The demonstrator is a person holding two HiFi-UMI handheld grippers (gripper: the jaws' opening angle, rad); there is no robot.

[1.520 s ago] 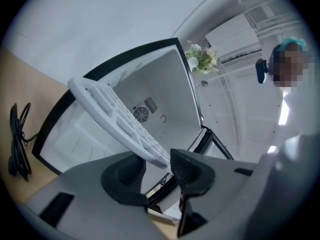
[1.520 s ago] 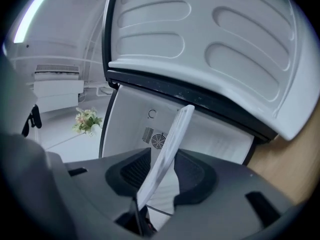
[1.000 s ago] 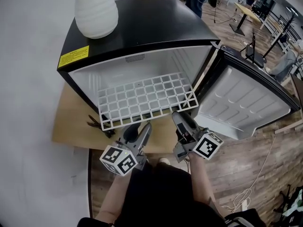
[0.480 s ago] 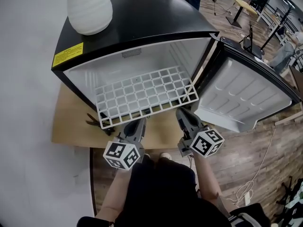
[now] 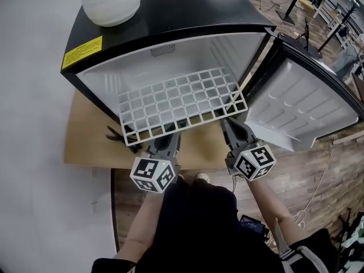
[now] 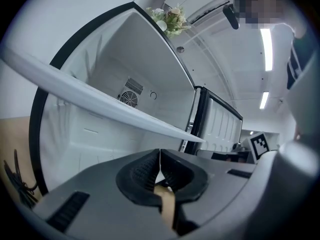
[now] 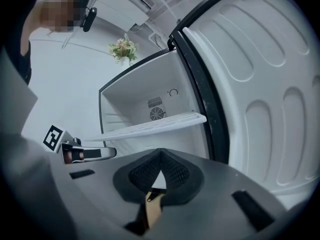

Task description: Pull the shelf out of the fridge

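My left gripper (image 5: 169, 141) and right gripper (image 5: 232, 127) sat under the white wire-grid shelf's (image 5: 182, 104) front edge, jaws just closed on nothing. Probably I meant to lift it clear of the black fridge (image 5: 187, 10).

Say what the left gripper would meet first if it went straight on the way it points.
Probably the fridge's back wall: the left gripper, its tongs just closed on nothing, points in under the shelf, which passes above it. Depth is unclear.
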